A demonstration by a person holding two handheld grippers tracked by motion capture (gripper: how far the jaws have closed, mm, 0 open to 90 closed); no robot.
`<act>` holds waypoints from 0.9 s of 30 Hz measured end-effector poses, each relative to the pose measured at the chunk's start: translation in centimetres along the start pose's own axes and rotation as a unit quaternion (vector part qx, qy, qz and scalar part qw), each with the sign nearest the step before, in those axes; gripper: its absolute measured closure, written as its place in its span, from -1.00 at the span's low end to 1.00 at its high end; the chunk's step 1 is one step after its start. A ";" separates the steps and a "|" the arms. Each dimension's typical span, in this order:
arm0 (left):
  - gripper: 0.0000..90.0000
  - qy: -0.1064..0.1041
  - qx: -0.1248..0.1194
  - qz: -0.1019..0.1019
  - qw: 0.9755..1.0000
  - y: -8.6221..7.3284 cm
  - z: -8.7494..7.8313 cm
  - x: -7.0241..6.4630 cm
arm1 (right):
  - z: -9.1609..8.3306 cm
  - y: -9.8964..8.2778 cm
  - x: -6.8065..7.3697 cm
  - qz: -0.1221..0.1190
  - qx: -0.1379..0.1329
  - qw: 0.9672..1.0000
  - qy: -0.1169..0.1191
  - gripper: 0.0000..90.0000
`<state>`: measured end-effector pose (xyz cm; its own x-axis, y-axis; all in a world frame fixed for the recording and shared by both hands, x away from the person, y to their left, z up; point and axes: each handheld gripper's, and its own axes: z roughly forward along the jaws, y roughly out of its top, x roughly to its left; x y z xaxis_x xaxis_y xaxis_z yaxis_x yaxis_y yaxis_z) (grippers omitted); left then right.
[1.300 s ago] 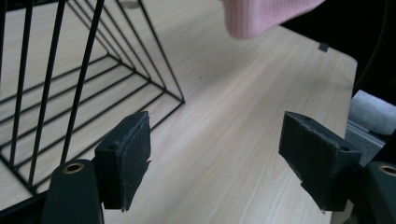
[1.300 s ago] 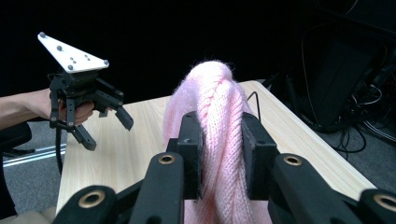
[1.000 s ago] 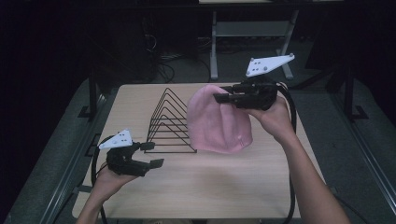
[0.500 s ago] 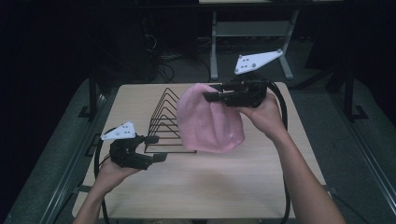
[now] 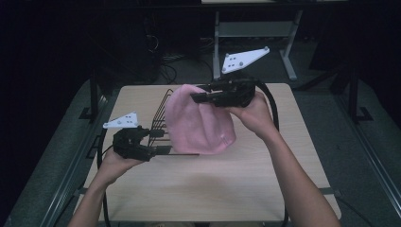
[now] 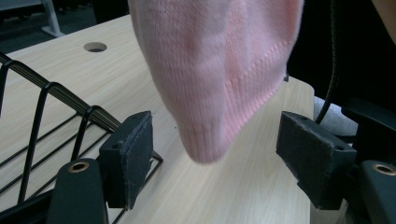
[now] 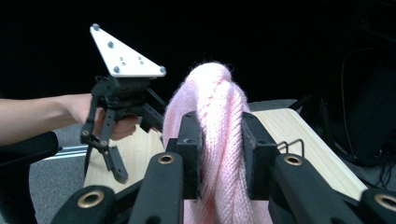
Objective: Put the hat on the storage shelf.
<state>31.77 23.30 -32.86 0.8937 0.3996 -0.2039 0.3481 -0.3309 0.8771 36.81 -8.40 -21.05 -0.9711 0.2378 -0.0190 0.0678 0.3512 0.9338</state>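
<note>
Right gripper view: fingers clamping pink beanie.

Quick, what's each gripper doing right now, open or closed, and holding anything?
Left gripper: open, holding nothing, its jaws either side of the hanging tip of the pink knit beanie.
Right gripper: closed on the beanie, holding it up.

Pink hat, black rack

Pink knit hat: top cut off by left gripper view's edge; wire rack: right part hidden behind hat.
</note>
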 end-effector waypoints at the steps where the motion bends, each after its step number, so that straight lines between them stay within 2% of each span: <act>1: -0.39 -0.007 -0.001 -0.003 1.000 0.1 0.1 0.1 | 0.2 0.1 0.1 -0.001 0.000 1.000 0.003 0.60; 5: -0.34 -0.026 -0.003 -0.010 1.000 0.2 0.5 0.5 | 1.0 0.6 0.4 -0.006 -0.003 1.000 0.011 0.60; 7: -0.23 -0.034 0.002 -0.011 0.999 0.1 0.5 0.8 | 1.3 0.9 0.4 -0.009 -0.004 1.000 0.013 0.60; 8: -0.13 -0.042 0.004 -0.014 0.999 0.1 0.5 0.9 | 1.4 1.0 0.5 -0.009 -0.004 1.000 0.014 0.60; 9: 0.08 -0.053 0.006 -0.013 0.998 0.0 0.3 1.1 | 1.5 1.1 0.5 -0.010 -0.005 1.000 0.015 0.60; 11: 0.49 -0.059 0.005 -0.011 0.998 0.0 0.1 1.3 | 2.0 1.4 0.3 -0.011 -0.007 1.000 0.016 0.60; 12: 0.49 -0.062 0.006 -0.007 0.998 0.0 -0.1 1.4 | 2.0 1.4 0.3 -0.011 -0.007 1.000 0.016 0.60; 15: 0.76 -0.052 0.016 0.001 0.999 0.2 -0.7 1.6 | 2.5 1.5 -0.1 -0.005 -0.007 1.000 0.017 0.60; 16: 0.77 -0.052 0.016 0.001 0.999 0.2 -0.7 1.6 | 2.5 1.5 -0.1 -0.005 -0.007 1.000 0.017 0.60; 20: 0.79 -0.029 0.030 0.008 0.999 0.8 -1.3 2.1 | 2.9 1.6 -0.6 -0.005 -0.004 1.000 0.013 0.60; 27: 0.81 0.011 0.043 0.012 0.999 2.9 -2.3 3.6 | 3.1 2.7 -2.1 -0.002 -0.007 1.000 -0.006 0.60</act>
<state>35.32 25.74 -30.07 0.8956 0.4100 -0.1728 0.3508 -0.4119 0.8410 39.74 -5.09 -19.56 -0.9685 0.2475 -0.0276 0.0598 0.3389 0.9389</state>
